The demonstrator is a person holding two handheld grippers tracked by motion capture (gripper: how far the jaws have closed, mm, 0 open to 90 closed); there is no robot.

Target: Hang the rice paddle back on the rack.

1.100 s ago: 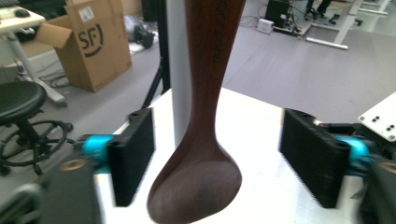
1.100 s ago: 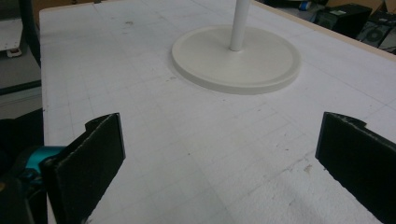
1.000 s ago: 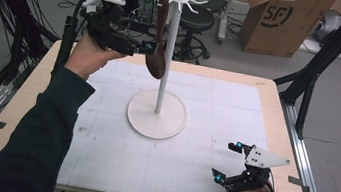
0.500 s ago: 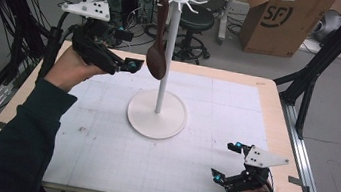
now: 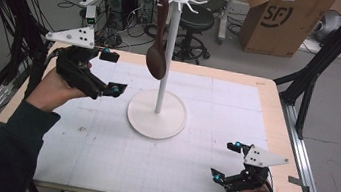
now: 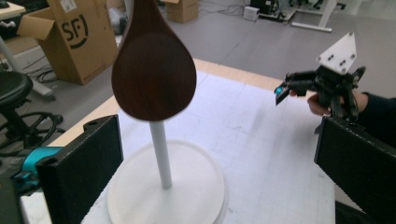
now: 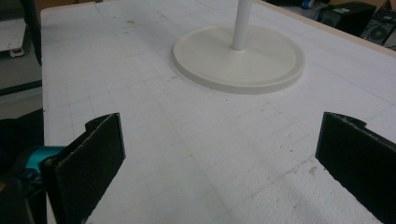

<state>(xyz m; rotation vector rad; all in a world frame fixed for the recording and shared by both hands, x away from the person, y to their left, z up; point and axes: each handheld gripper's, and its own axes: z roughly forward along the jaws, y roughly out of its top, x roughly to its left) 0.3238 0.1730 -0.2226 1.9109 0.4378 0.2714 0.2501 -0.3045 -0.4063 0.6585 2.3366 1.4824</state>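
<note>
While the white surface point(image 5: 100, 152) spreads wide, the white stand point(image 5: 158, 112) rises at its middle, and the brown wooden spoon point(image 5: 155, 61) hangs from its top hooks. Left gripper point(image 5: 111, 75), jaws just opened wide and empty, sits just beside the spoon; right gripper point(image 5: 227, 159) rests low, jaws apart.

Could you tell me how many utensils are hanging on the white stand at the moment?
1: a dark wooden spoon hangs from a top hook of the white stand, bowl down, left of the pole. The other visible hooks look bare.
</note>
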